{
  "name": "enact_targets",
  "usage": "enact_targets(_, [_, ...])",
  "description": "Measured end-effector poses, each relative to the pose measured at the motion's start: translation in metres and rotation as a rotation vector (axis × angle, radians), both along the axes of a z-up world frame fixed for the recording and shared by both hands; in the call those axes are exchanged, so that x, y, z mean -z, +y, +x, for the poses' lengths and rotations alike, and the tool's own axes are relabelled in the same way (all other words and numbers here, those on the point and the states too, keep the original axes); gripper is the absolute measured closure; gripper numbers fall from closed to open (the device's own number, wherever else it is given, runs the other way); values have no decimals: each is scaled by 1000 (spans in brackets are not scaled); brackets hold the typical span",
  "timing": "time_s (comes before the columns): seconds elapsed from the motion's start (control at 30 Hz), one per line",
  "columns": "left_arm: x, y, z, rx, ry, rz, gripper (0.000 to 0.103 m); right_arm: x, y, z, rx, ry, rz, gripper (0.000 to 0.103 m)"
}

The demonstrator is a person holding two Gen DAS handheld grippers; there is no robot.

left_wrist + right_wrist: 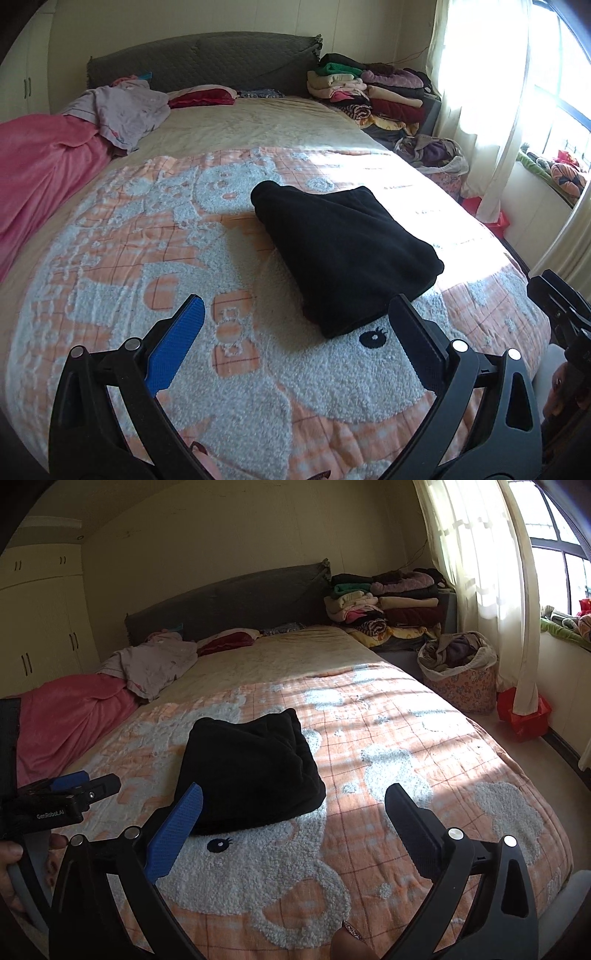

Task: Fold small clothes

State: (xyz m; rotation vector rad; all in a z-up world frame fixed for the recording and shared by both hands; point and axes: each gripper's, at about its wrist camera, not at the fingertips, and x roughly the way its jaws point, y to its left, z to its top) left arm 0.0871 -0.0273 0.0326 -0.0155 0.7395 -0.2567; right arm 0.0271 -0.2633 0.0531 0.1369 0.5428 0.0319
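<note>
A black garment (340, 251) lies folded into a thick rectangle on the orange and white bedspread (147, 258); it also shows in the right wrist view (251, 771). My left gripper (297, 310) is open and empty, held just short of the garment's near edge. My right gripper (295, 801) is open and empty, above the bedspread (424, 738) to the right of the garment's near corner. The left gripper also shows at the left edge of the right wrist view (74, 786).
A pink blanket (44, 166) and a pale crumpled garment (129, 107) lie at the bed's far left. Stacked folded clothes (373, 92) sit at the far right by the headboard. A fabric basket of clothes (458, 672) and a red box (521, 712) stand by the curtain.
</note>
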Motion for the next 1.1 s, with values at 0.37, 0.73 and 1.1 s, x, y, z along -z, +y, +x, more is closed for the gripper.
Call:
enact_targets(0.37, [39, 29, -31, -29, 81, 4, 10, 32, 22, -22, -6, 107, -29, 5])
enact_targets(0.73, [59, 32, -29, -21, 132, -29, 10, 52, 35, -23, 3, 173, -38, 5])
enact_targets(1.1, [61, 32, -29, -29, 135, -4, 9, 58, 37, -18, -9, 189, -42, 5])
